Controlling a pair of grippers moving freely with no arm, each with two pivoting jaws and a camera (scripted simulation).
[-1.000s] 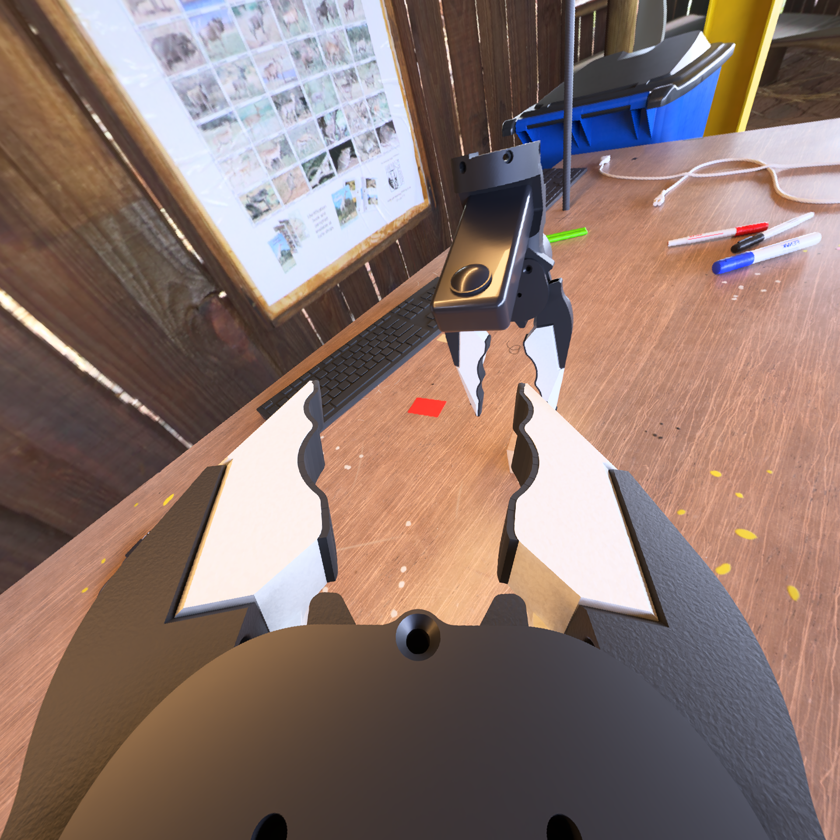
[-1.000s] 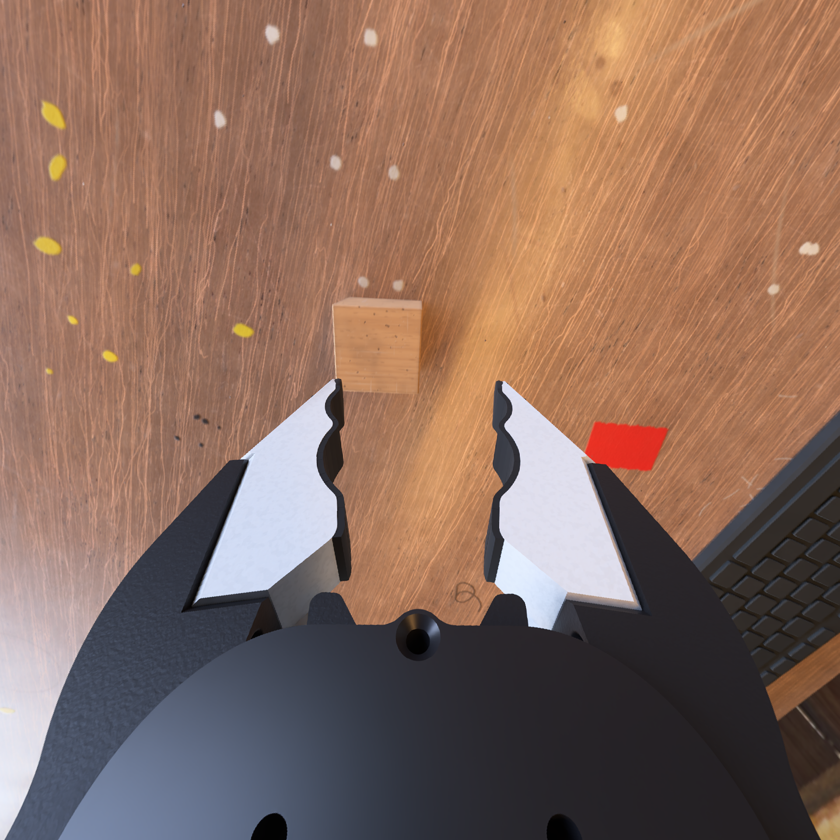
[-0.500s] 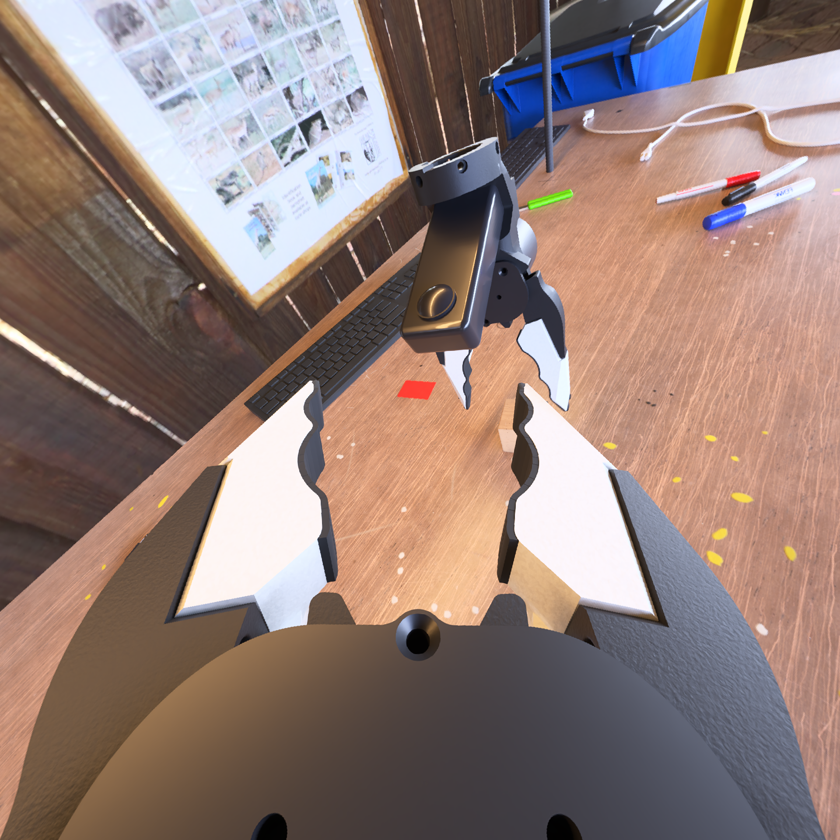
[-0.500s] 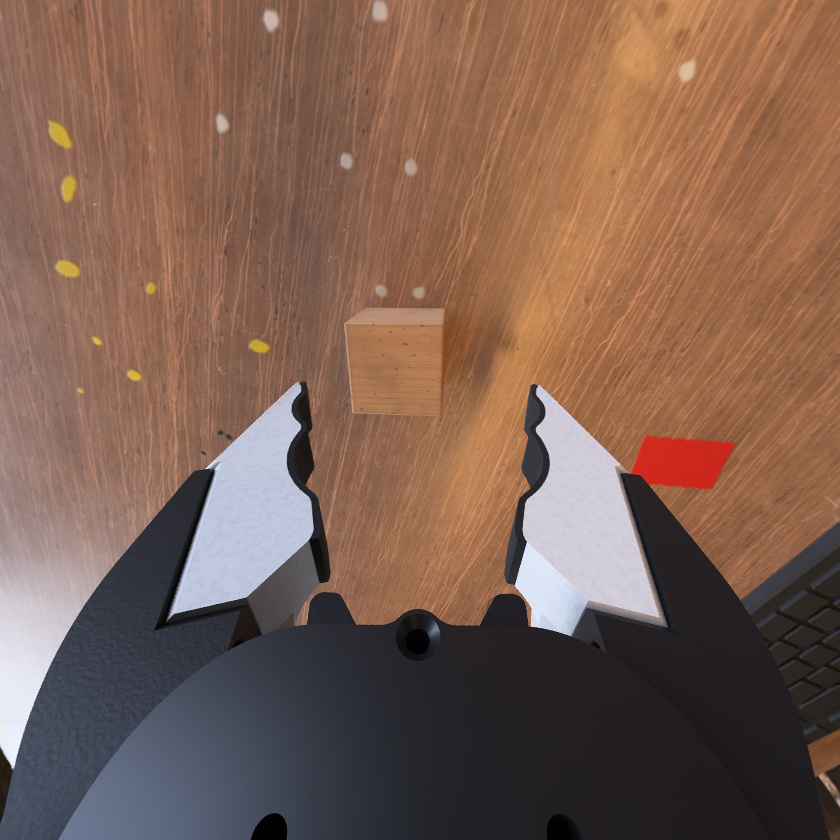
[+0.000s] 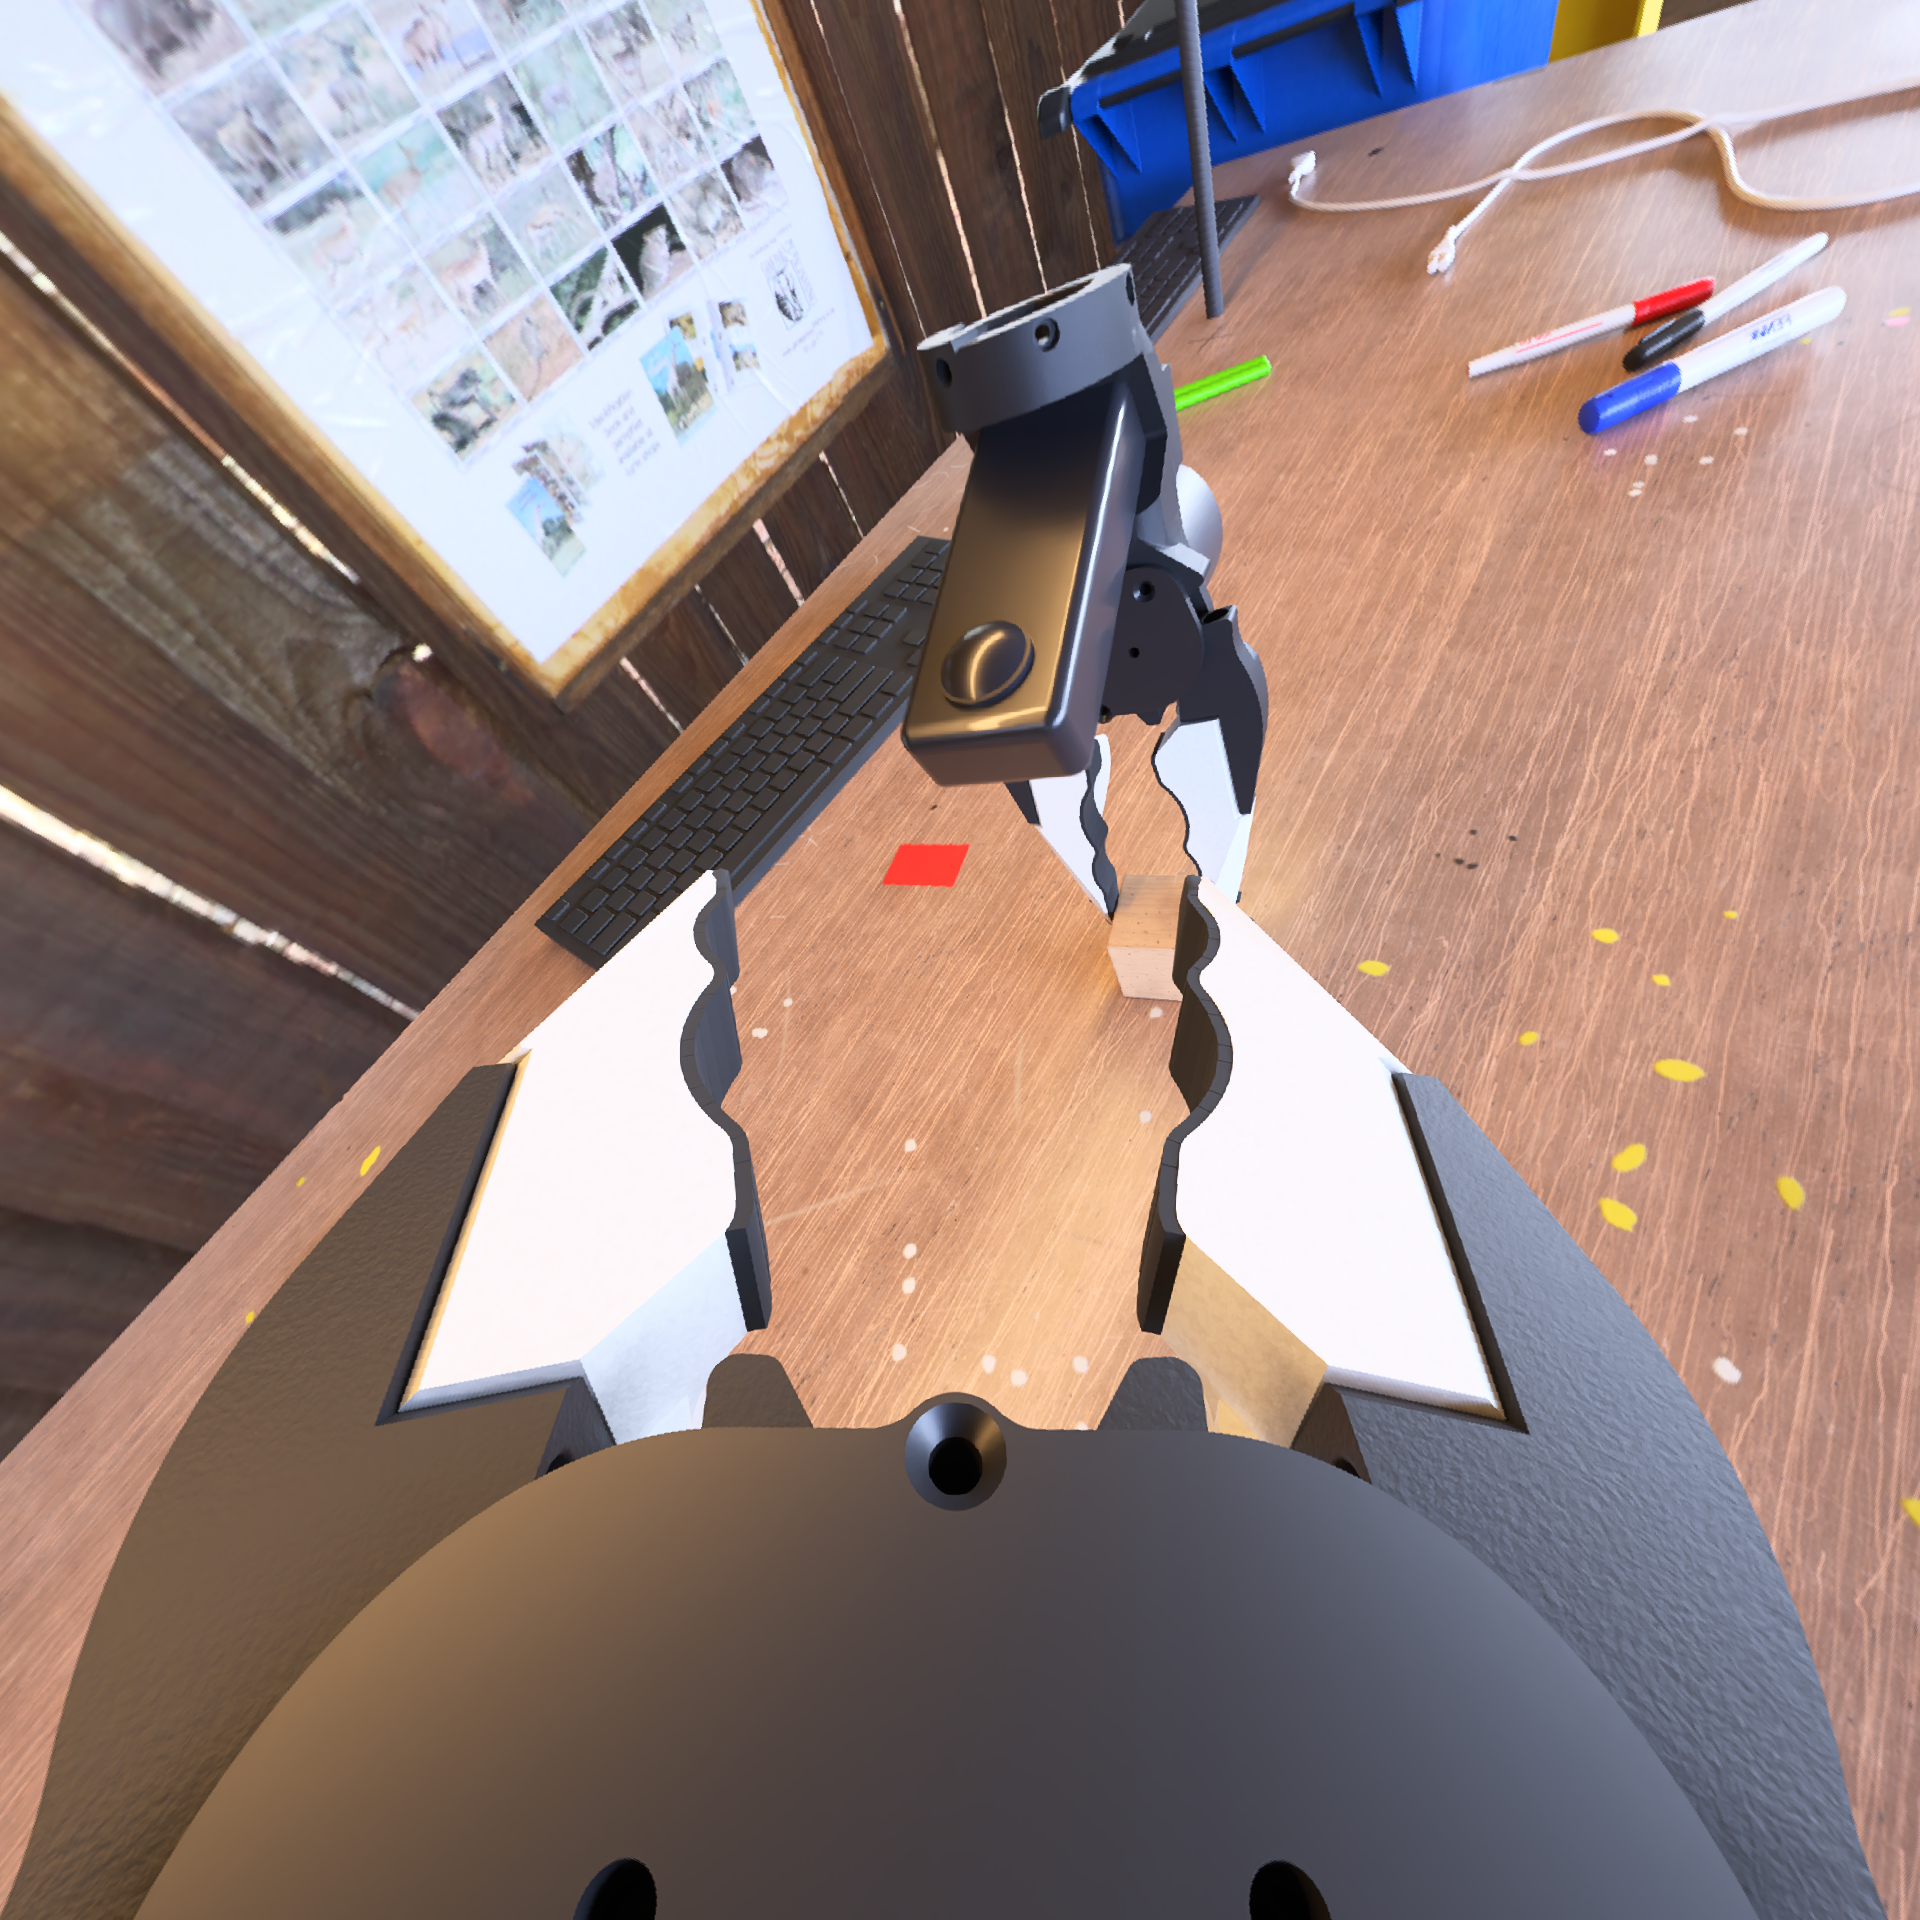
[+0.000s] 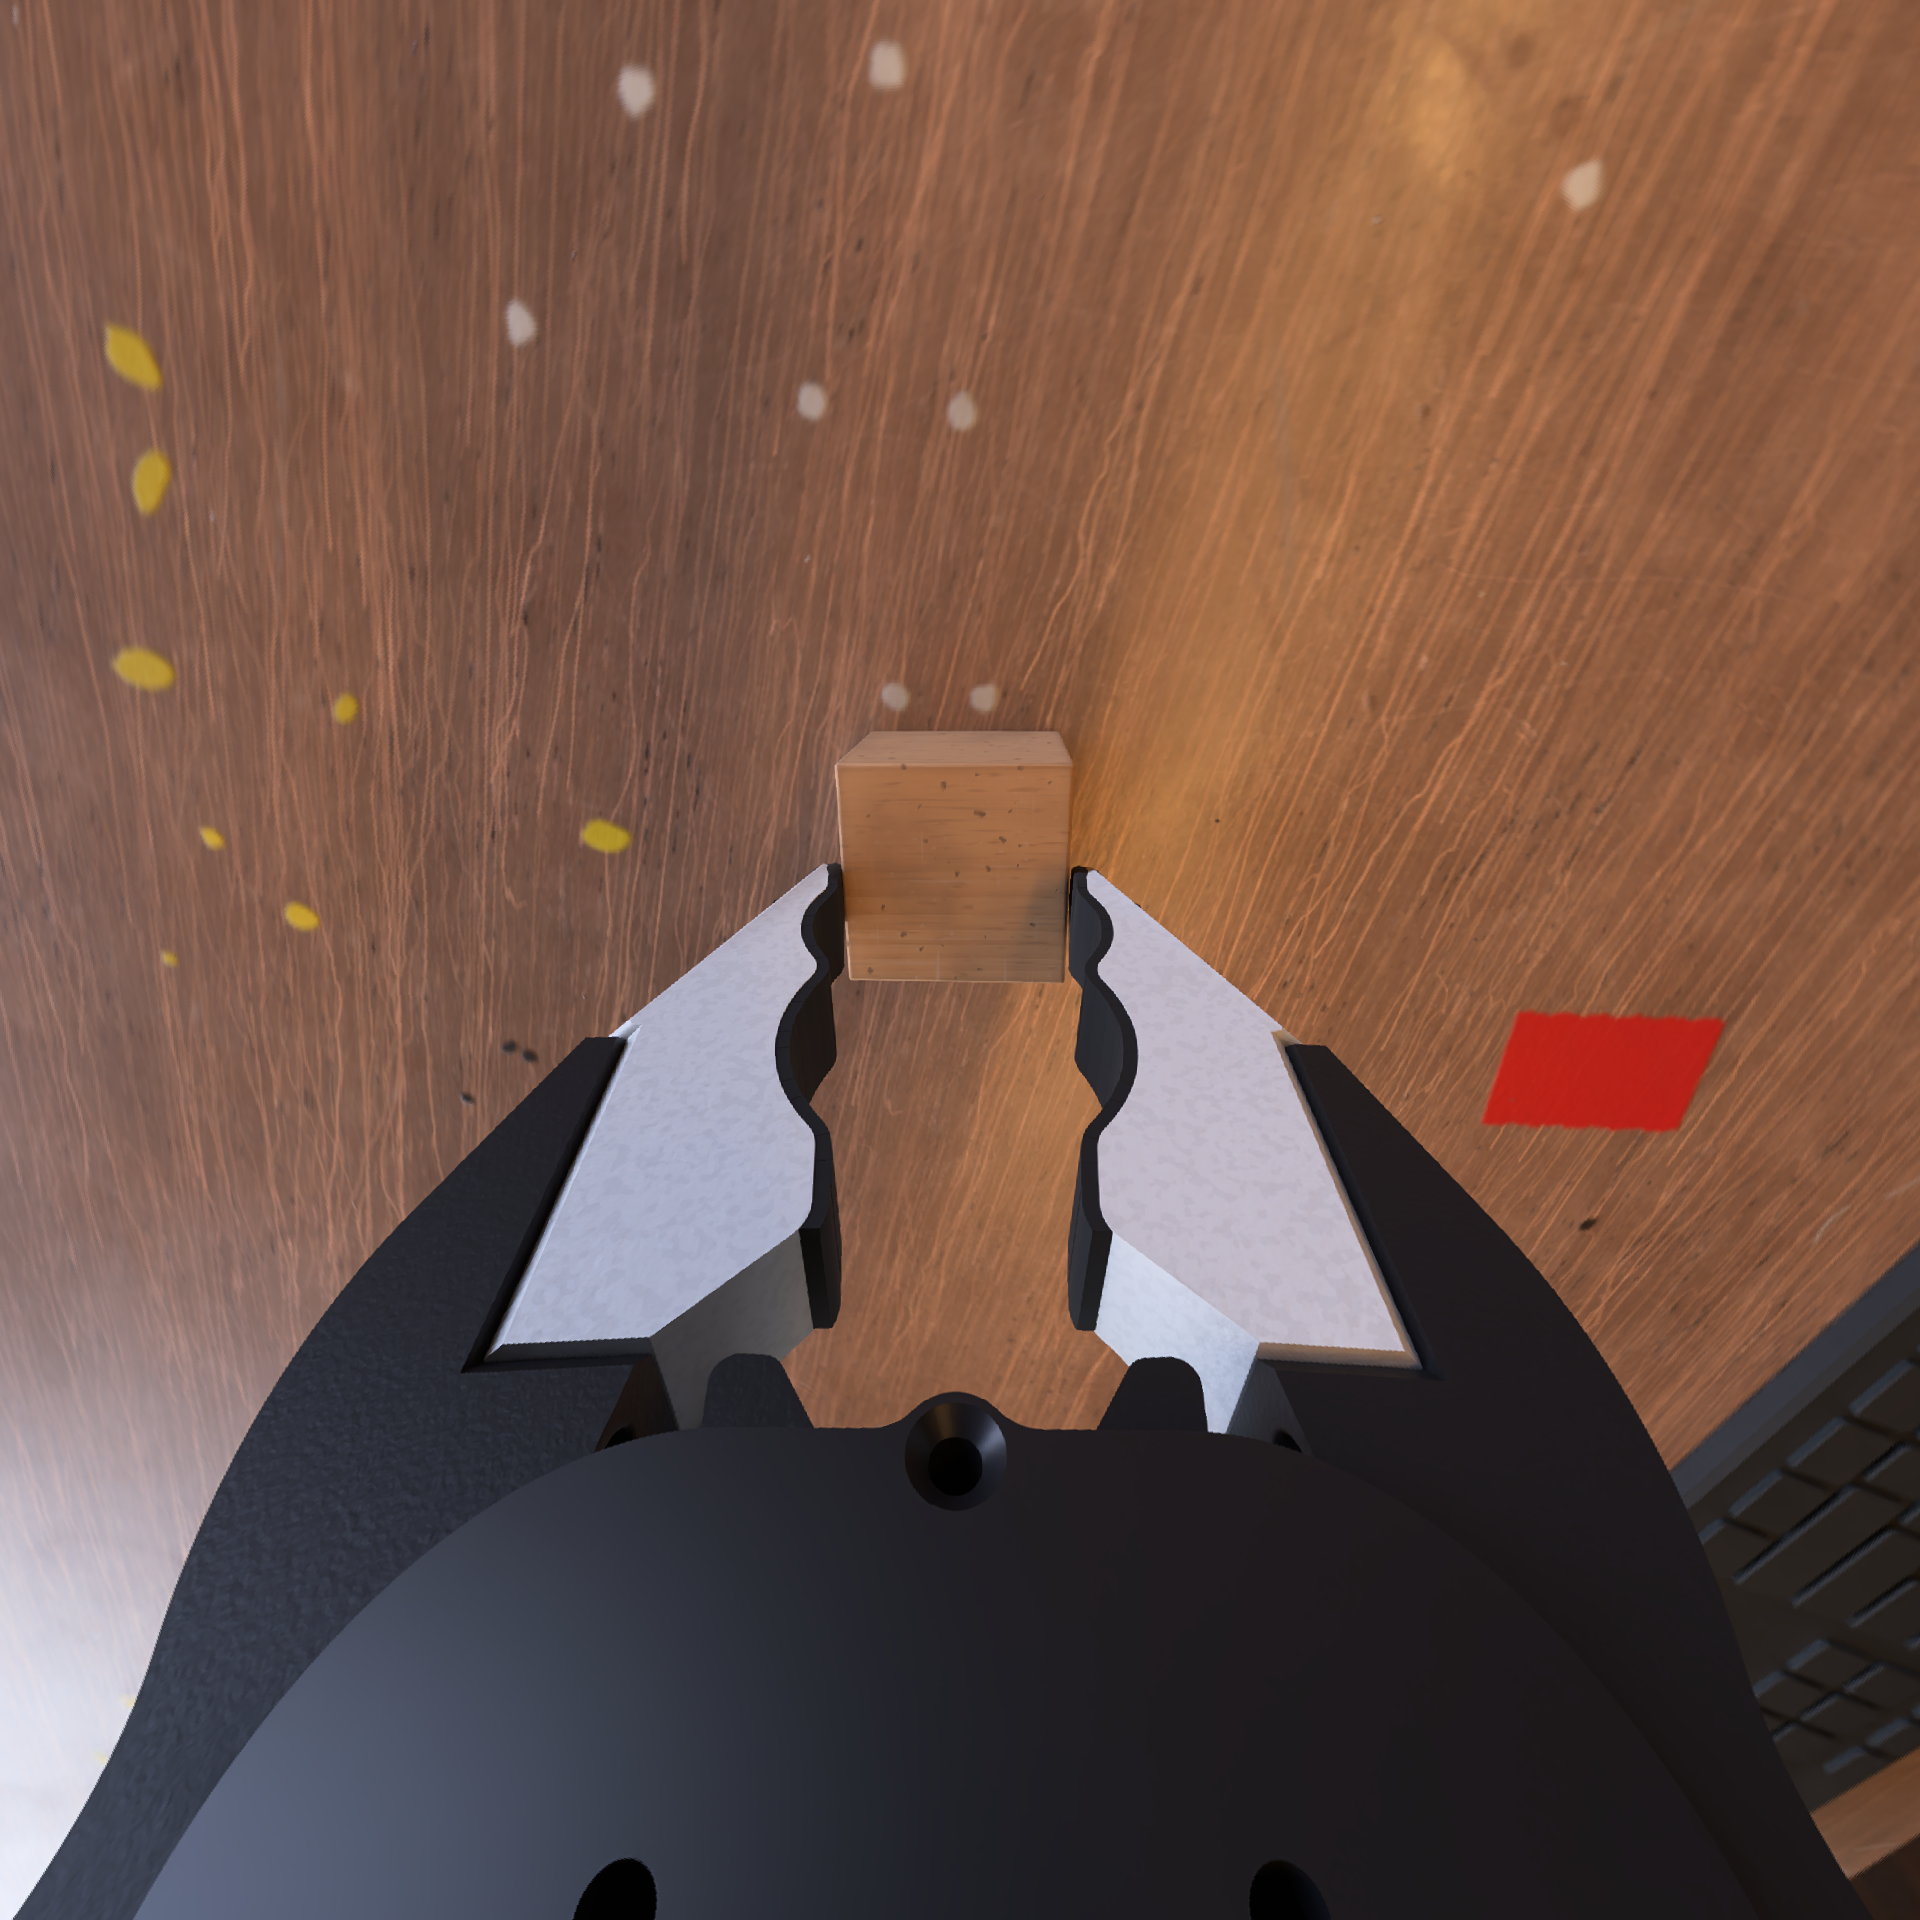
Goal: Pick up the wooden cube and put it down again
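A: Now, item one, your left gripper point(image 5: 956, 894): how does it stand?

B: Wide open, holding nothing, hanging above the table point(image 5: 1558, 727) back from the work.

A: Item two, the cube point(image 6: 954, 857)?

B: Pale wood, sharp-edged, flat-faced, sitting on the table. Judge it light and stiff, not fragile; the smooth faces could slip a little under a weak pinch. You have the best hold already: two opposite side faces, near mid-height.

A: Item three, the right gripper point(image 6: 954, 883)?

B: Fingertips on either side of the cube, pads point(image 6: 1081, 914) against its flanks or a hair off; I cannot tell from your view whether it is squeezing. The cube has not left the table.

A: Surface?

B: Brown grained wood, flecked with yellow and white paint, flat and firm, good for setting down. A red patch point(image 6: 1600, 1070) lies right of the cube, apart from it.

A: Room, left to right?

B: Framed poster point(image 5: 436, 260) on a plank wall, keyboard point(image 5: 758, 758) under it, blue bin point(image 5: 1299, 94), white cable point(image 5: 1621, 145), markers point(image 5: 1683, 332).
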